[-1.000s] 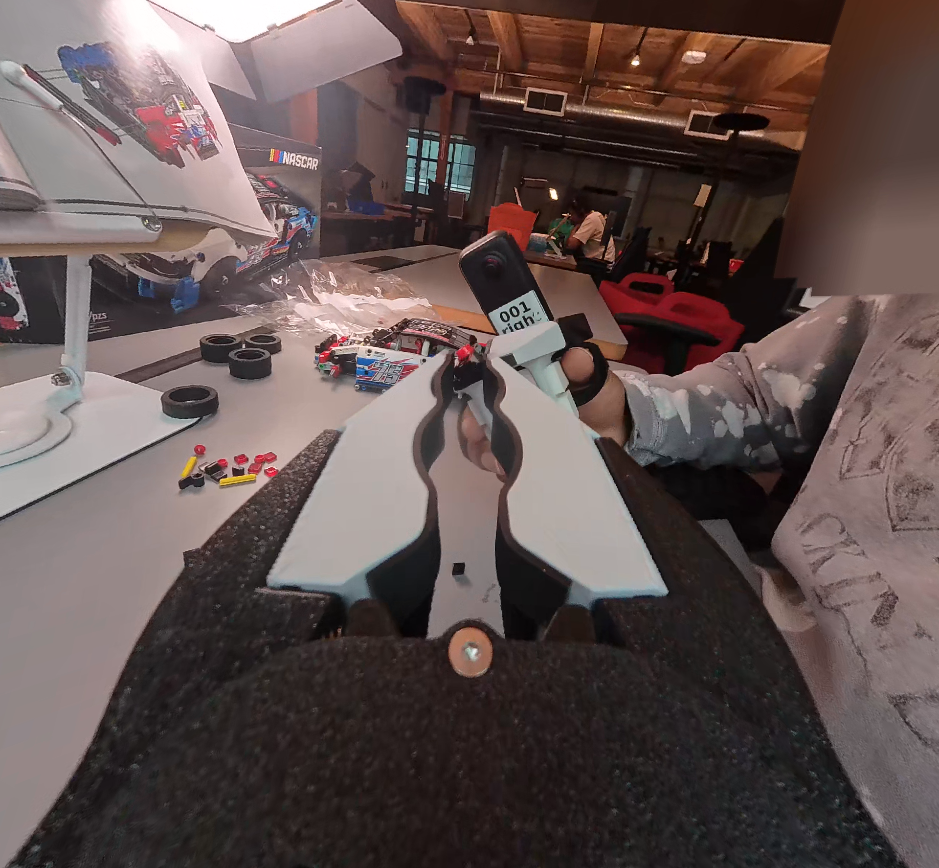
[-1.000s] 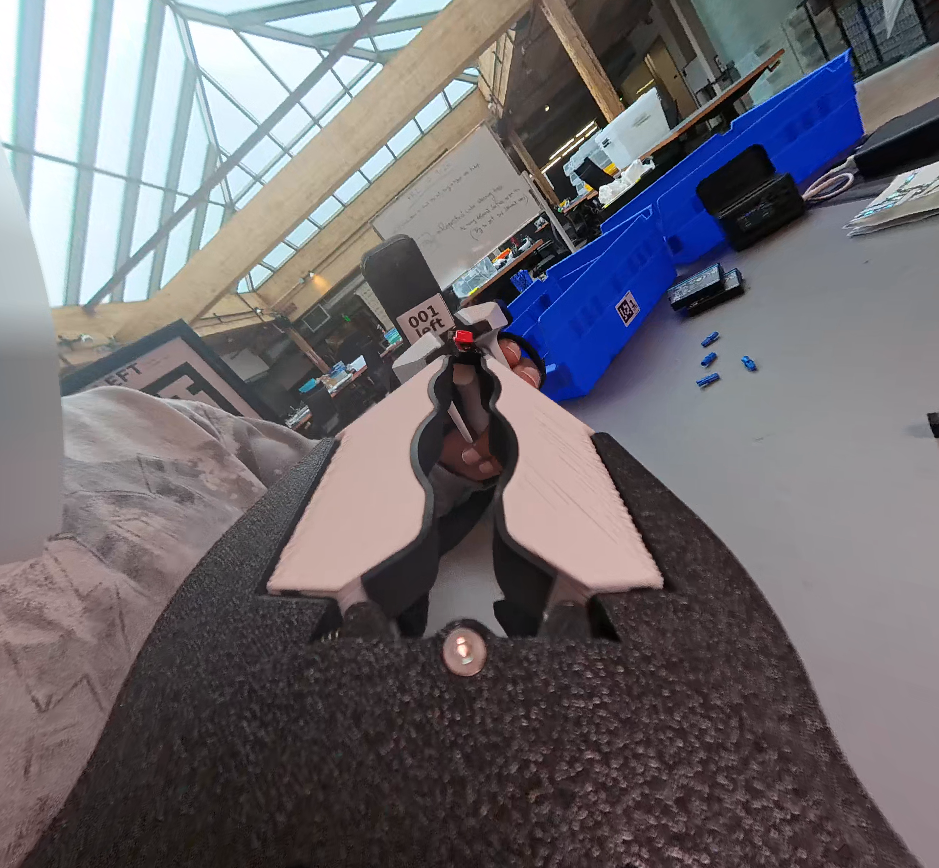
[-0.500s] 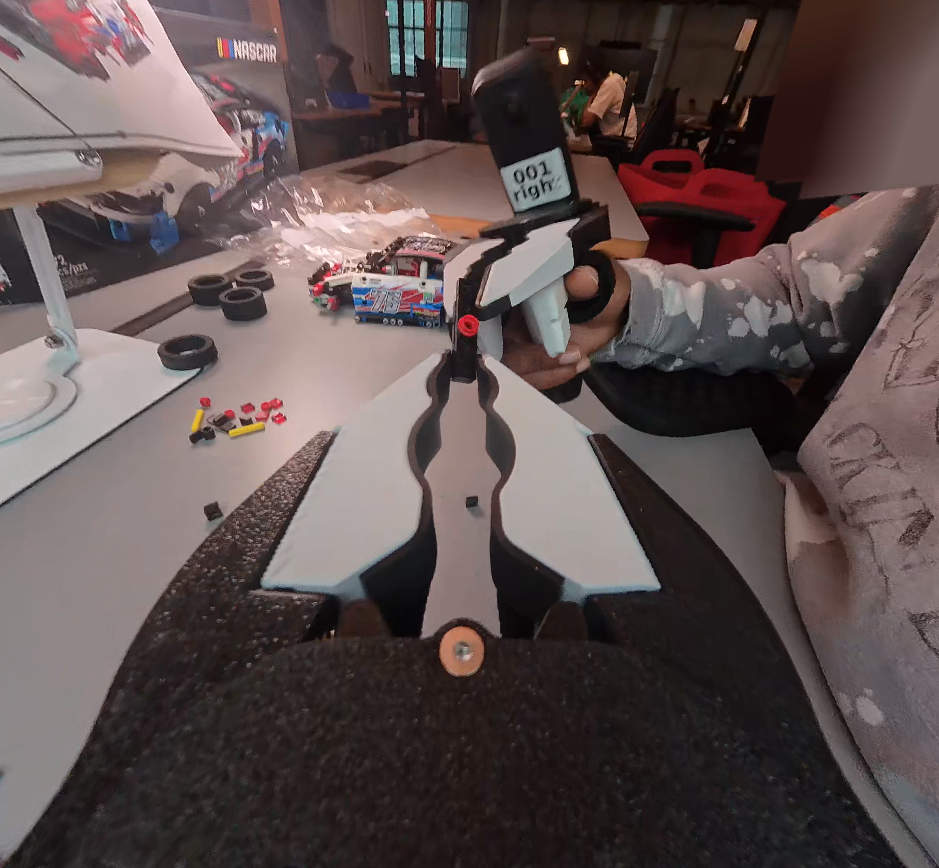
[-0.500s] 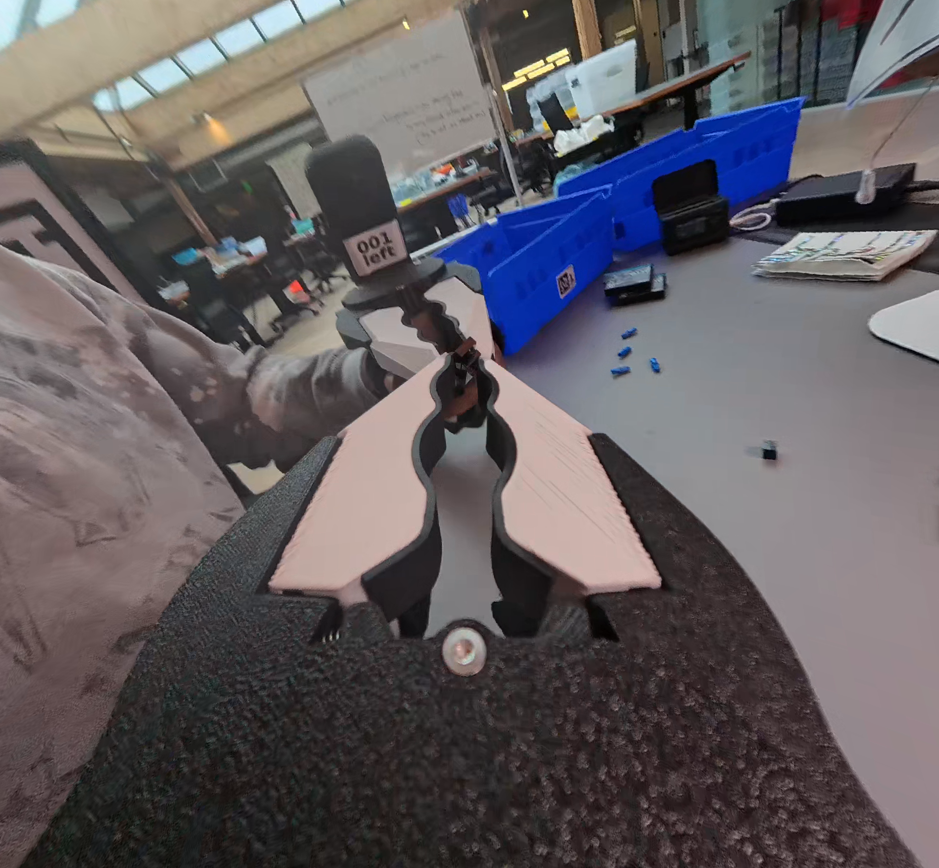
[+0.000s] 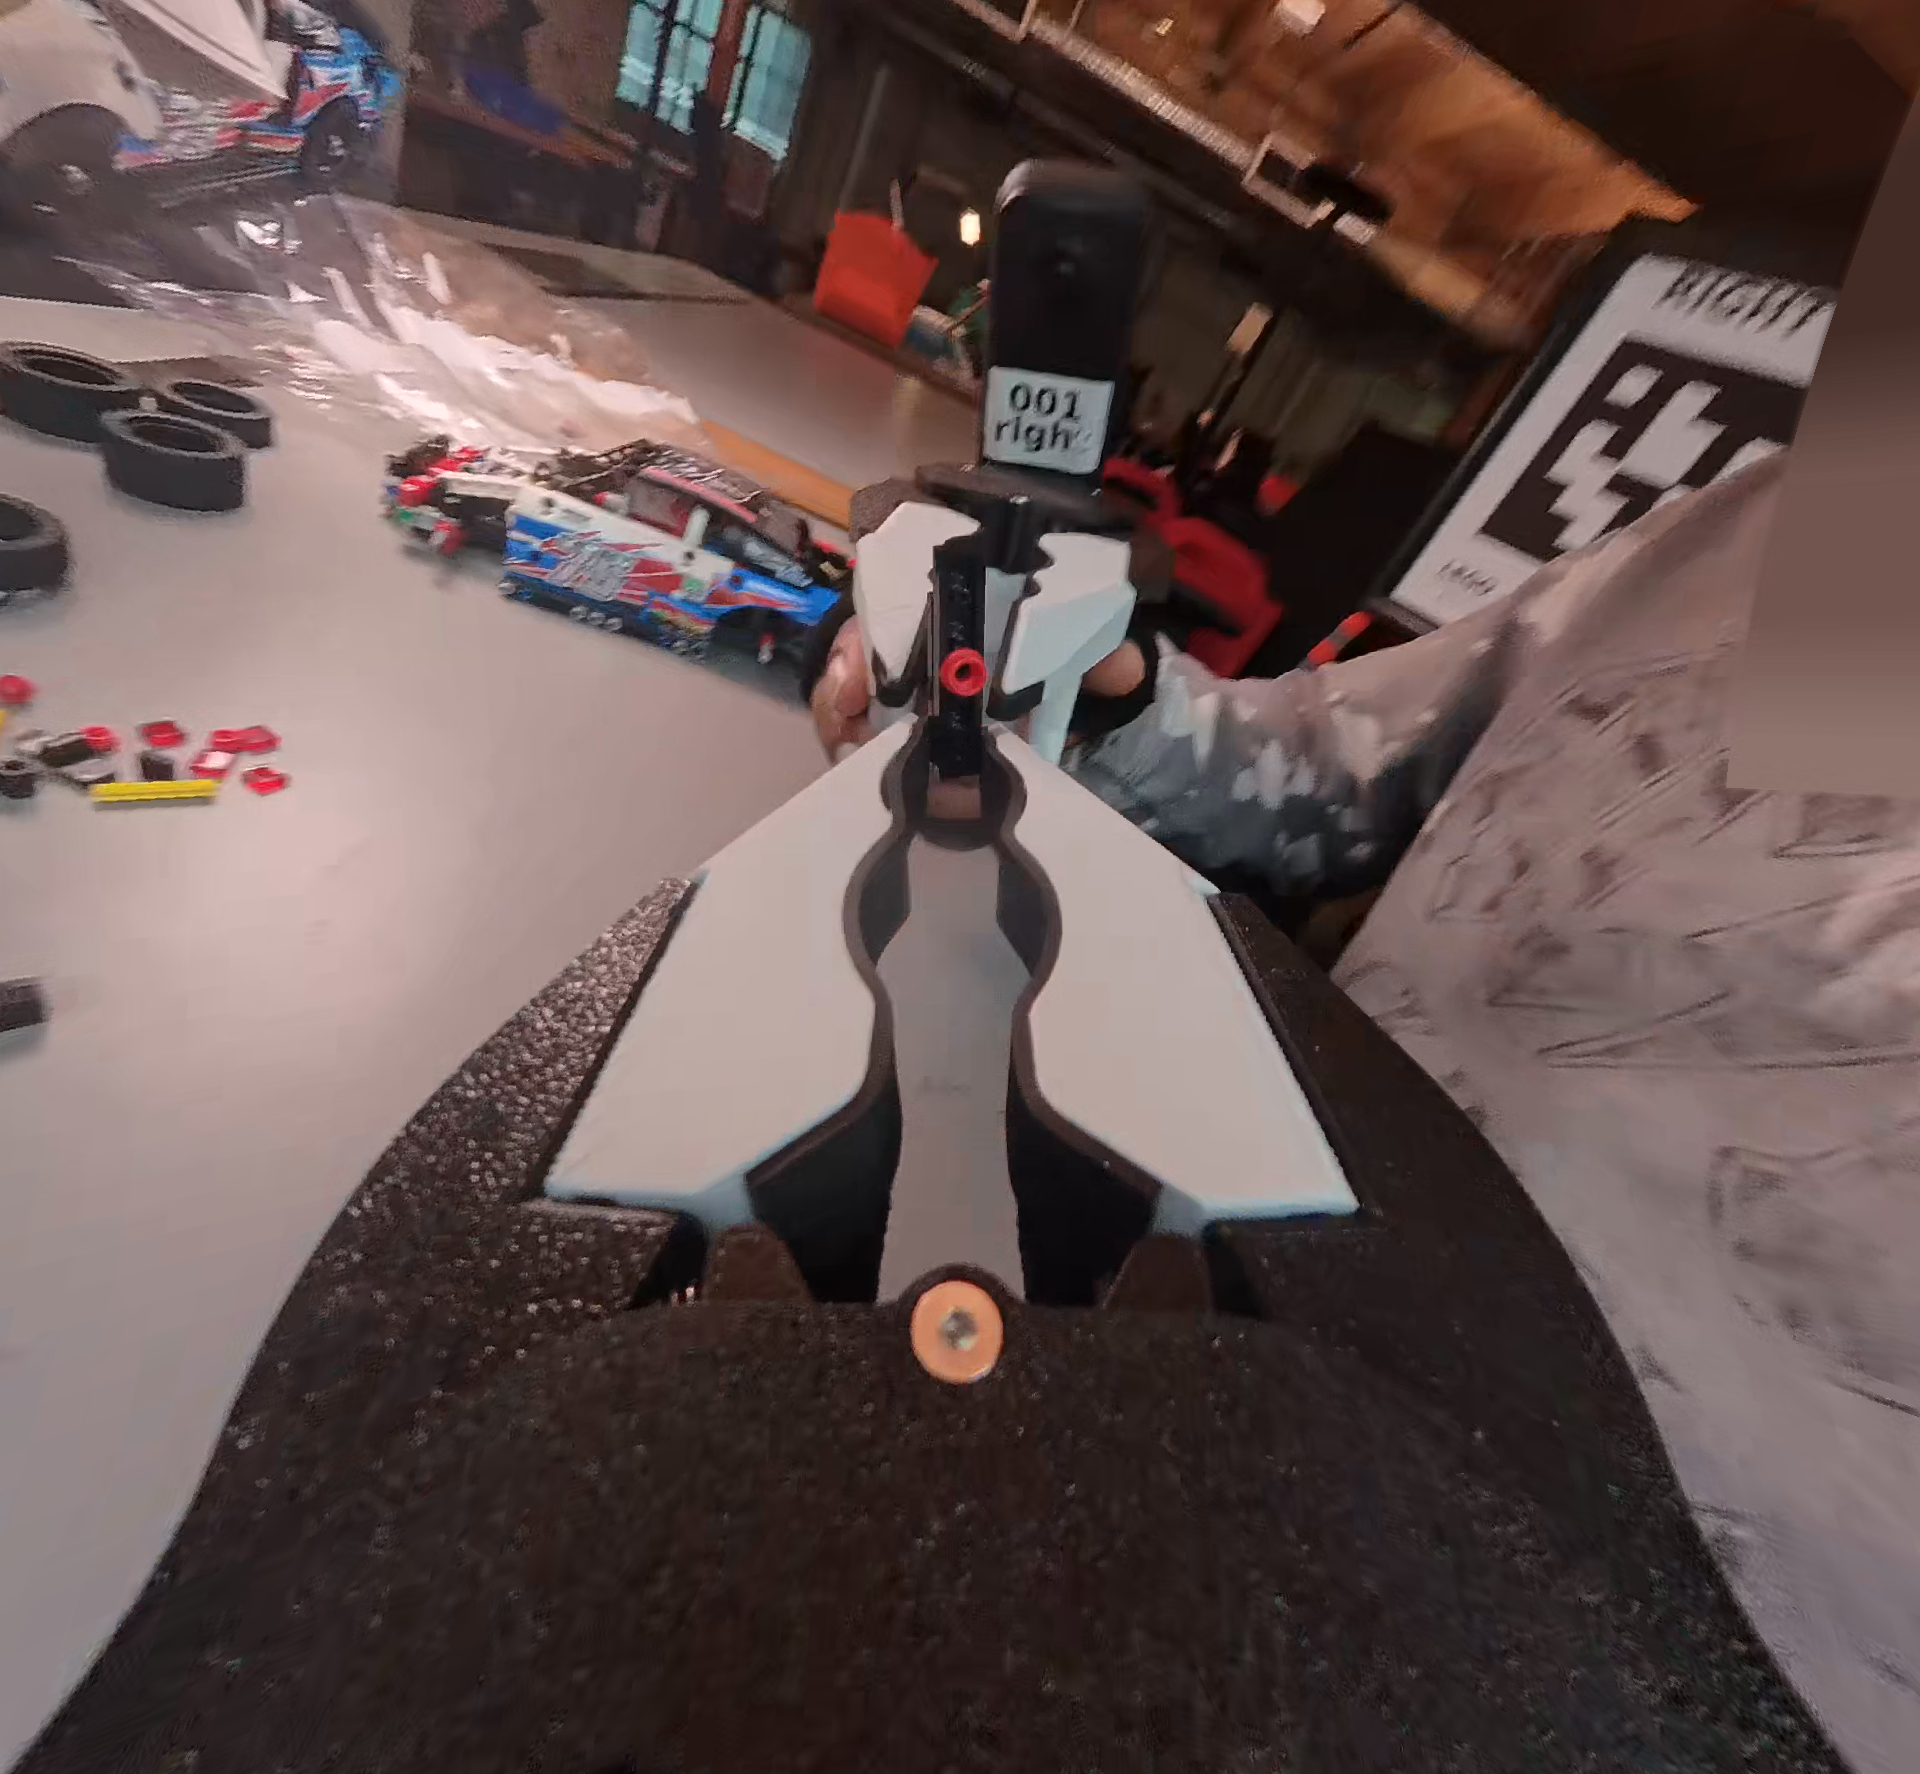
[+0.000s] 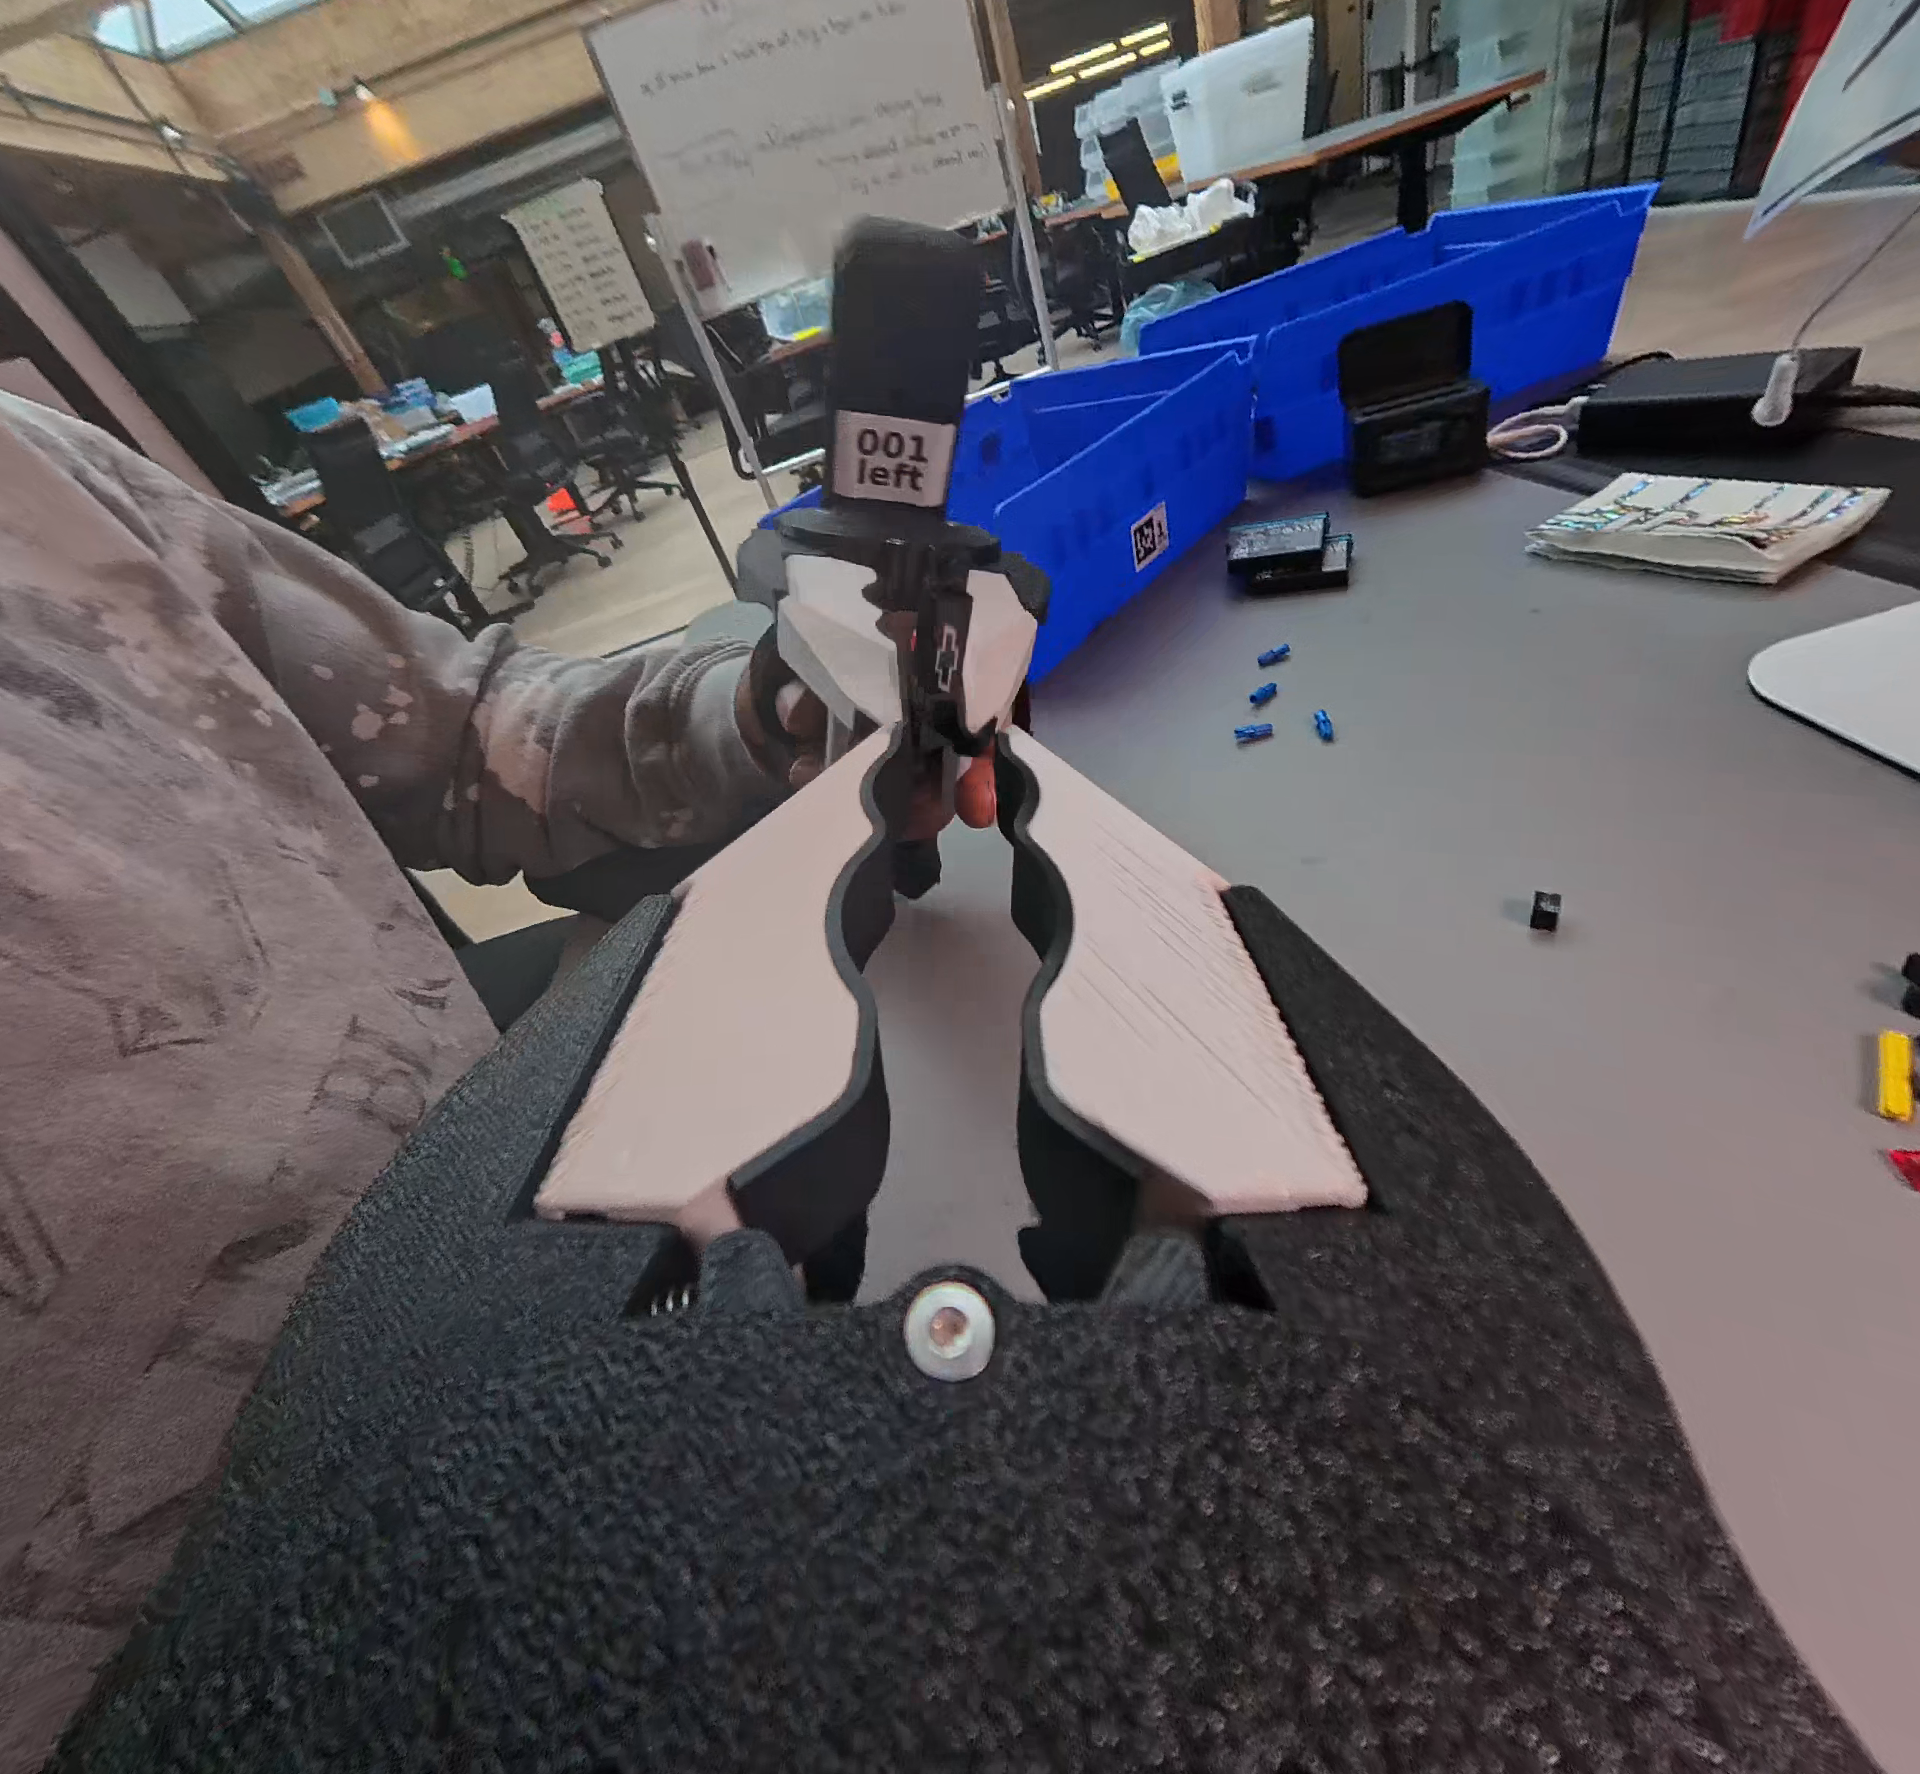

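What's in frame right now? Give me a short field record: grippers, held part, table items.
left gripper: shut on black beam, lower end
right gripper: facing the left one, fingertips around the same beam; grip unclear
beam detail: red pin in one hole
beam position: lifted above the table
far left: model car, loose tyres, small loose parts
right wrist view: blue bins, blue pins
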### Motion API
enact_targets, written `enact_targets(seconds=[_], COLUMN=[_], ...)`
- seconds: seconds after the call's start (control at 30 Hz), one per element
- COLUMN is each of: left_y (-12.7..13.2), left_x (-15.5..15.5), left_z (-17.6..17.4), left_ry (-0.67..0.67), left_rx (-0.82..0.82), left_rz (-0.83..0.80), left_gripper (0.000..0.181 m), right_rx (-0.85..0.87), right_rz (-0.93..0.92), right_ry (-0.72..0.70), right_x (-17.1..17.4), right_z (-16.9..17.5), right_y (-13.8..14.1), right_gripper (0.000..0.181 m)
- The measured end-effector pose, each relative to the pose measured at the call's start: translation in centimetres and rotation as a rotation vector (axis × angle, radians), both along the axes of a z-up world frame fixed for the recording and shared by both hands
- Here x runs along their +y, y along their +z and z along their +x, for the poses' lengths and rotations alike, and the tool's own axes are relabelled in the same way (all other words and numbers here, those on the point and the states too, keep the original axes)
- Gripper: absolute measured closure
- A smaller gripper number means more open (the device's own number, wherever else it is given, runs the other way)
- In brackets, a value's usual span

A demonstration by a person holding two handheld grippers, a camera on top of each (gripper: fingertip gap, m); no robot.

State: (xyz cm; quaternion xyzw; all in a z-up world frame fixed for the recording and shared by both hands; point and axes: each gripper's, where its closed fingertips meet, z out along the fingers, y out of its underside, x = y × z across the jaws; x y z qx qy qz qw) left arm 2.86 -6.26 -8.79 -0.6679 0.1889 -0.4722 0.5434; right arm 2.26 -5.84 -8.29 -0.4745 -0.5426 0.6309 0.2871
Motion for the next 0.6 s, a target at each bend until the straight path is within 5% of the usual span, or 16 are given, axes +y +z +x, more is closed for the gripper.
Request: enact_targets(seconds=[0.2,0.6], left_y=[1.7,0.7], left_x=[-1.5,-1.9], left_z=[0.8,2.2], left_ry=[-0.156,-0.208], left_rx=[-0.205,-0.172], left_rz=[-0.023,-0.056], left_gripper=[0.175,0.173], right_rx=[0.073,0.063], right_rz=[-0.077,-0.129], right_ry=[0.091,0.152], right_x=[-1.3,-2.2], right_z=[0.6,0.9], right_y=[1.5,1.5], right_gripper=[0.165,0.174])
